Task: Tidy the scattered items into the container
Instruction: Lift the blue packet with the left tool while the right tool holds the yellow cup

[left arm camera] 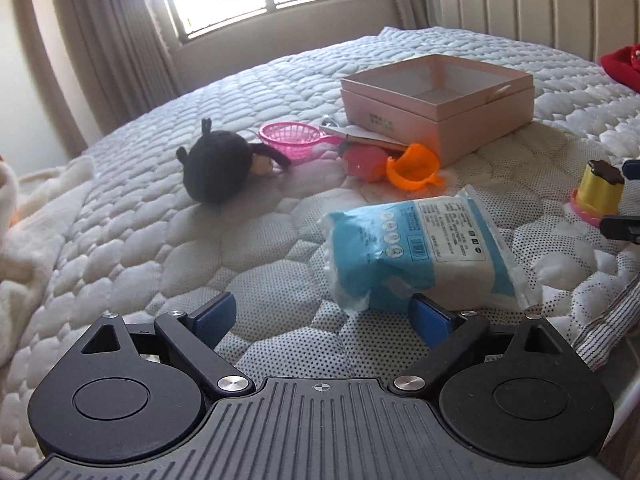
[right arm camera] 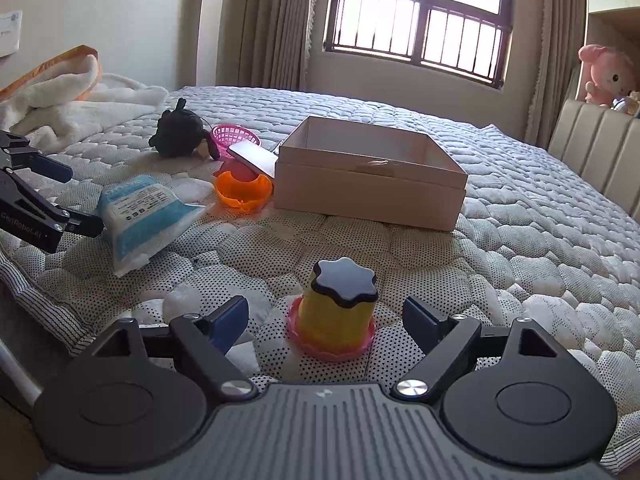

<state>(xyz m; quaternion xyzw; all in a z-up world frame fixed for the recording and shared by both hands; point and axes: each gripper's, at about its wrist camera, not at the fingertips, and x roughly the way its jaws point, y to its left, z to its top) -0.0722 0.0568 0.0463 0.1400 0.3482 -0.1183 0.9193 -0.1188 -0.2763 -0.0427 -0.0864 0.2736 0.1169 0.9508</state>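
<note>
The pink box (right arm camera: 370, 172) sat open on the white bed cover (right arm camera: 540, 264), and as far as could be seen there was nothing in it. So the tidy-up looked like it had hardly begun, or not begun at all.

All the toys lay outside the box. A thin flat card (right arm camera: 256, 158) leaned on the box's left side. Just under it, touching the box or very close, were an orange cup (right arm camera: 242, 190) and a red ball (left arm camera: 366, 162). A little further left of the box was a pink basket (right arm camera: 234, 136), and beside that a black stuffed toy (right arm camera: 180, 130). A blue and white packet (right arm camera: 142, 220) lay in front of the box and off to its left, well apart from it. A yellow toy pot (right arm camera: 334, 312) with a dark star lid stood on a pink base, well in front of the box.

The left gripper (left arm camera: 322, 316) had its jaws spread wide with nothing pinched. It hung just before the packet, and one blue pad sat right by the packet's near end. The right gripper (right arm camera: 326, 320) was spread wide too. The yellow pot stood between its fingers, but the pads were not pressing on it.

Every single thing was left to put in: the packet, the pot, the cup, the ball, the basket, the stuffed toy and maybe the card
</note>
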